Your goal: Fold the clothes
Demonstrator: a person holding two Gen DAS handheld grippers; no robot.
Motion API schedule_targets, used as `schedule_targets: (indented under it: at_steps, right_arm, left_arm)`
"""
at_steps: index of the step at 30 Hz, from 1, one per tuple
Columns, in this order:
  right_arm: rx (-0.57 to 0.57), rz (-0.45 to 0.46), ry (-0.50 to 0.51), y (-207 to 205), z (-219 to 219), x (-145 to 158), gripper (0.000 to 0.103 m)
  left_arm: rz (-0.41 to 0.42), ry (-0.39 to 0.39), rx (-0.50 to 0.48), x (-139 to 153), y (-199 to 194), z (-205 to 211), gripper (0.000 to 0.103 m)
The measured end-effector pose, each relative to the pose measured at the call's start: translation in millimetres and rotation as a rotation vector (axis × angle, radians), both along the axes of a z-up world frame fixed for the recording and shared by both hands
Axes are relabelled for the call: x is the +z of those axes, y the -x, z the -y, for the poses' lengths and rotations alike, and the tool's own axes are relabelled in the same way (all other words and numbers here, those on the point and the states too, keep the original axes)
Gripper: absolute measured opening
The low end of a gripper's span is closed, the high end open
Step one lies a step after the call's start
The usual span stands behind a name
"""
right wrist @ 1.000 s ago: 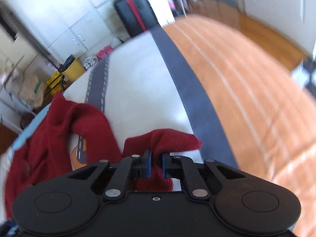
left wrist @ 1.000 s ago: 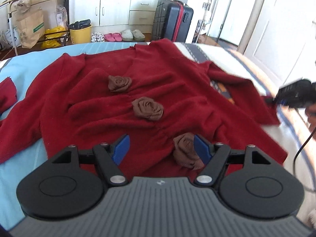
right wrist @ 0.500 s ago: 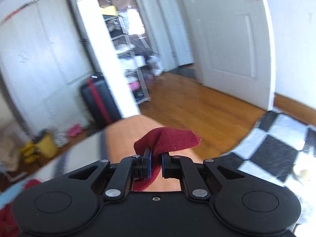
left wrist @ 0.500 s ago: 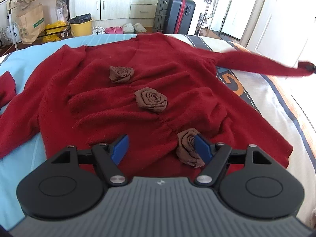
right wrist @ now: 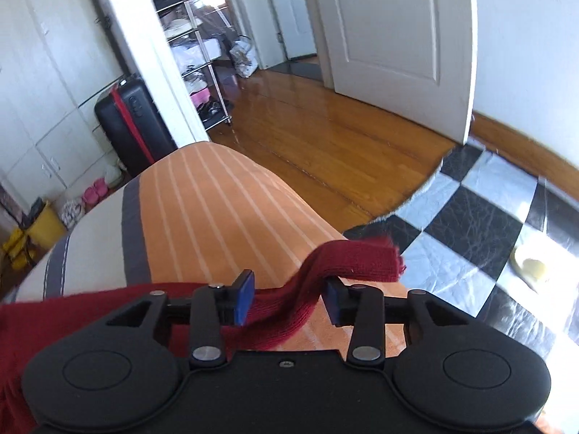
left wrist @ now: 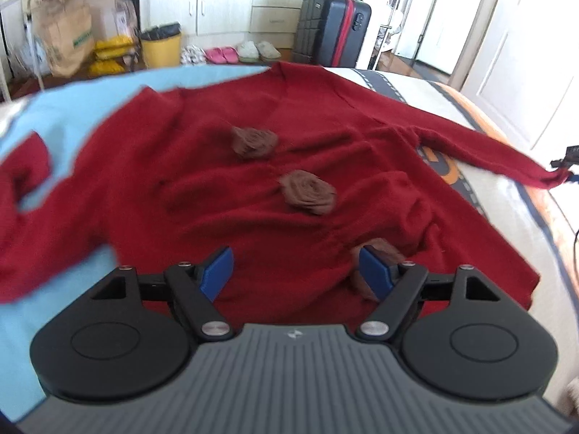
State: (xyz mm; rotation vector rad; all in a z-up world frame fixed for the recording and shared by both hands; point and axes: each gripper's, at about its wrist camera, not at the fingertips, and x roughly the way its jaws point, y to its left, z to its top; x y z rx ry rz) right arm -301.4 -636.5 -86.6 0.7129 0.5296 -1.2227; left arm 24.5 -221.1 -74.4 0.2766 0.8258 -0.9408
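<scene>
A dark red sweater with three brown fabric roses lies spread front-up on the bed. My left gripper hovers open over its near hem, with nothing between the blue pads; the nearest rose sits by the right pad. The right sleeve is stretched out towards the bed's right edge. In the right wrist view my right gripper is opening. The sleeve's cuff runs loosely between the jaws and drapes over the right finger, and neither pad presses on it.
The bed's orange striped cover ends just past the right gripper, with wooden floor and black-and-white tiles beyond. A white door stands ajar. A black suitcase, a yellow bin and slippers stand behind the bed.
The right gripper drew the sleeve out to the bed's right edge while shut on the cuff; its jaws have now come apart and the cuff lies loose. The left gripper stayed put.
</scene>
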Motion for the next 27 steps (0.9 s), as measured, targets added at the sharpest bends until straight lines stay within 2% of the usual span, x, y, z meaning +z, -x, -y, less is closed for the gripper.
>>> schedule_targets:
  at_steps: [4,7,9,12,14,16,18,20,22,23,25,27]
  right_arm:
    - [0.047,-0.079,0.033,-3.3,-19.1,21.0,0.05]
    - [0.08,-0.101,0.065,-13.0,-33.0,35.6,0.053]
    - [0.103,-0.095,0.087,-23.1,-44.8,45.7,0.056]
    - [0.137,-0.079,0.114,-38.7,-63.2,60.3,0.06]
    - [0.179,-0.007,0.092,-50.9,-77.6,64.2,0.062]
    - [0.224,0.073,0.074,-64.4,-94.5,66.4,0.062]
    - [0.281,0.105,0.084,-81.3,-112.6,68.3,0.062]
    - [0.35,0.061,0.133,-100.7,-131.6,70.8,0.062]
    - [0.445,-0.034,0.201,-122.0,-151.5,70.9,0.063]
    - [0.49,-0.051,0.22,-128.7,-160.7,70.4,0.063]
    - [0.58,-0.075,0.246,-142.1,-178.8,69.2,0.063]
    - [0.68,-0.034,0.203,-154.1,-196.1,65.7,0.063]
  left_arm:
    - [0.036,-0.079,0.011,8.4,-18.3,-22.6,0.078]
    - [0.126,-0.15,0.091,14.5,-38.3,-43.2,0.078]
    - [0.169,-0.172,0.179,16.6,-55.0,-60.0,0.078]
    - [0.267,-0.215,0.367,13.9,-82.5,-90.3,0.079]
    - [0.326,-0.281,0.491,8.4,-99.8,-110.9,0.079]
    - [0.285,-0.291,0.586,8.9,-119.1,-134.1,0.079]
    - [0.2,-0.223,0.669,14.3,-137.0,-161.7,0.079]
    - [0.142,-0.149,0.758,19.3,-152.1,-189.2,0.079]
    - [0.129,-0.118,0.836,20.1,-161.7,-211.6,0.079]
    - [0.121,-0.103,0.861,18.7,-165.0,-220.4,0.079]
    - [0.06,-0.044,0.875,12.6,-172.9,-232.2,0.079]
    - [-0.022,0.022,0.857,3.3,-180.0,-235.3,0.079]
